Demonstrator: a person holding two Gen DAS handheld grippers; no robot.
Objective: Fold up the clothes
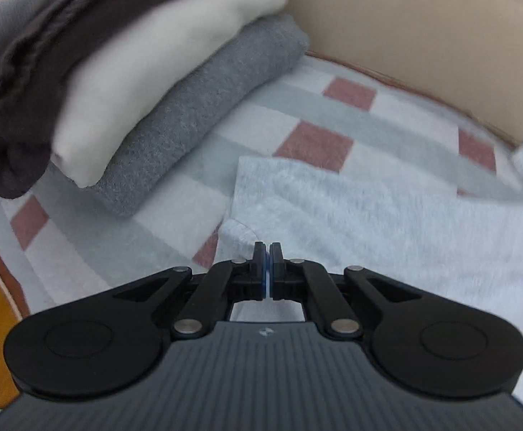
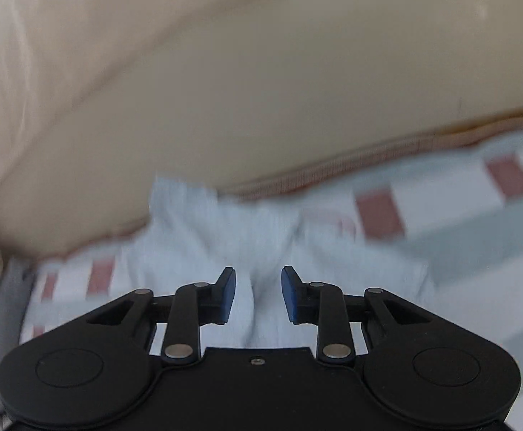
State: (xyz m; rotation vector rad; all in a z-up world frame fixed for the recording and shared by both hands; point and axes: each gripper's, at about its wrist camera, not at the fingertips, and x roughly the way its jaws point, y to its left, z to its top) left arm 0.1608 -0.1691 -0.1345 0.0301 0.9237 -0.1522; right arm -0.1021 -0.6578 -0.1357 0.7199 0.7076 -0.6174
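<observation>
Far left we see a folded stack [image 1: 110, 82] on the checked blanket [image 1: 333, 107]; beside it the pale grey garment [image 1: 387, 222] lies flat. Our left gripper [image 1: 268, 248] is clenched, seemingly on nothing; our right gripper [image 2: 257, 287] gapes over a bunched part. Soft, light, floppy: we'd pinch an edge or corner.

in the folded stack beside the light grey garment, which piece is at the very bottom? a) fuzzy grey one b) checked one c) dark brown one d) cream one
a: the fuzzy grey piece lies directly on the checked cover, with the cream piece above it.
</observation>
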